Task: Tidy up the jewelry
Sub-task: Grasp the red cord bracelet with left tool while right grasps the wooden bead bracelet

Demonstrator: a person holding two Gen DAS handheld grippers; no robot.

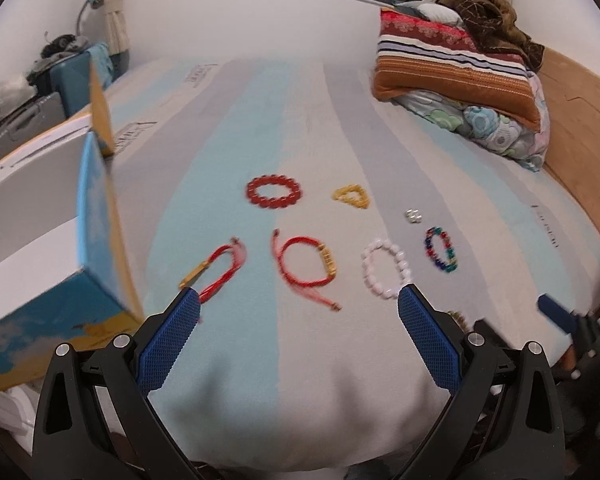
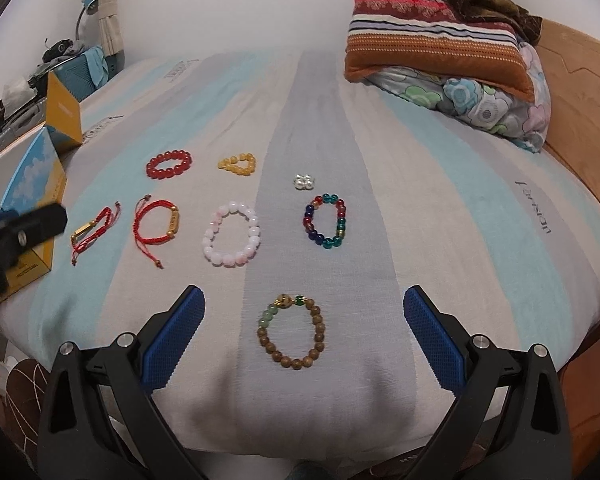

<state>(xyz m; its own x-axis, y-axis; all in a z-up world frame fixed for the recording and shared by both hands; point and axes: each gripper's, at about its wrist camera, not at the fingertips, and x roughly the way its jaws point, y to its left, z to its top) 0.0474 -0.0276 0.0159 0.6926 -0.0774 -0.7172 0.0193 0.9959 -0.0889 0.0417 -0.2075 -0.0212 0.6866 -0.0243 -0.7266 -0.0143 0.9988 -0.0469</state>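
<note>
Wooden bracelet (image 2: 291,333) shows whole only between right fingers (image 2: 432,340); both pairs gape empty.

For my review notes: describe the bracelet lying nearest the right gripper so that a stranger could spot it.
On the striped bedsheet, look in front of the open right gripper. The wooden bead bracelet lies alone nearest the bed's edge, the only brown one, with green beads and a gold charm.
</note>
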